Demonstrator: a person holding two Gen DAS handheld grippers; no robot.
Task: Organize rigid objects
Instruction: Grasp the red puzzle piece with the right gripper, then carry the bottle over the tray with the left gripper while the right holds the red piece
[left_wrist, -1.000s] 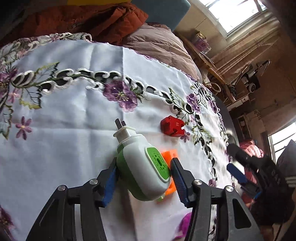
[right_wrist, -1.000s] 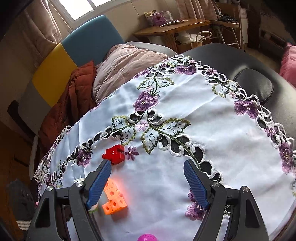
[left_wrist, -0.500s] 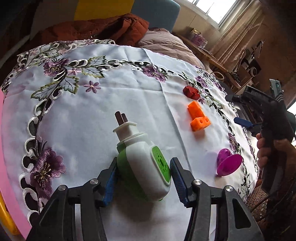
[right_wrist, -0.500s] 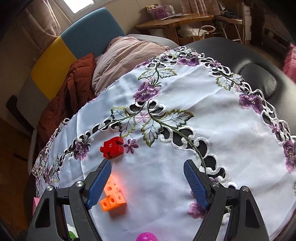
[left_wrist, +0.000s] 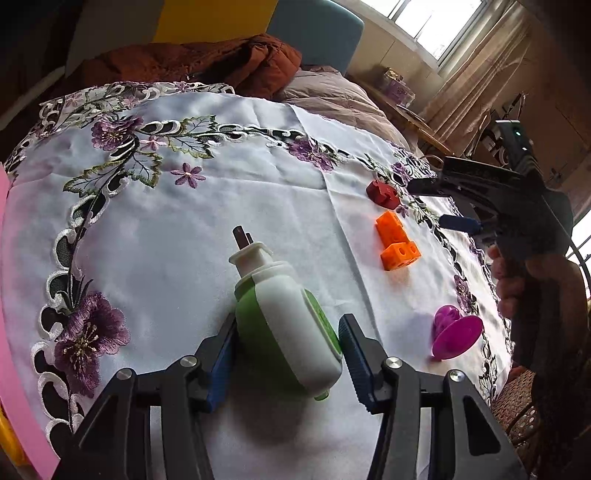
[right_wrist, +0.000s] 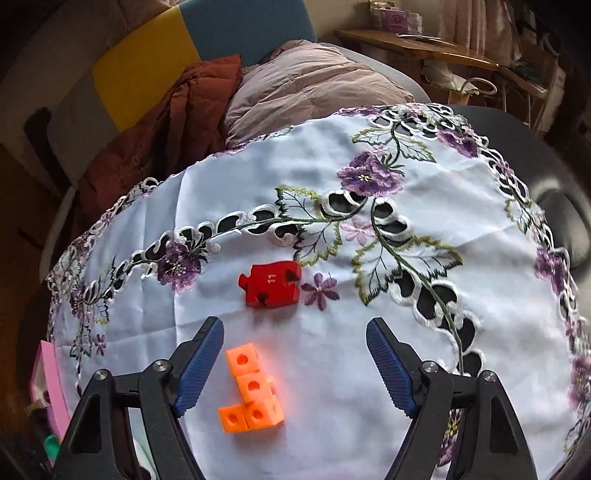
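My left gripper (left_wrist: 286, 354) is shut on a white and green plug-in device (left_wrist: 286, 325), its prongs pointing away, just above the embroidered white tablecloth (left_wrist: 184, 229). An orange block piece (left_wrist: 397, 245), a red puzzle piece (left_wrist: 382, 192) and a magenta suction-cup toy (left_wrist: 454, 332) lie to its right. My right gripper (right_wrist: 295, 369) is open and empty, low over the cloth. The orange block piece (right_wrist: 251, 391) lies between its fingers, nearer the left one. The red puzzle piece (right_wrist: 271, 282) lies just beyond. The right gripper also shows in the left wrist view (left_wrist: 443, 206).
A pink box edge (left_wrist: 14, 362) is at the table's left side, also seen in the right wrist view (right_wrist: 51, 380). A rust jacket (right_wrist: 162, 122) and mauve quilt (right_wrist: 314, 88) lie on the sofa behind the table. A dark padded seat (right_wrist: 561, 206) is at right.
My left gripper has carried the plug-in device left and back, away from the orange block. My right gripper has moved forward and lower, so the orange block now lies between its fingers.
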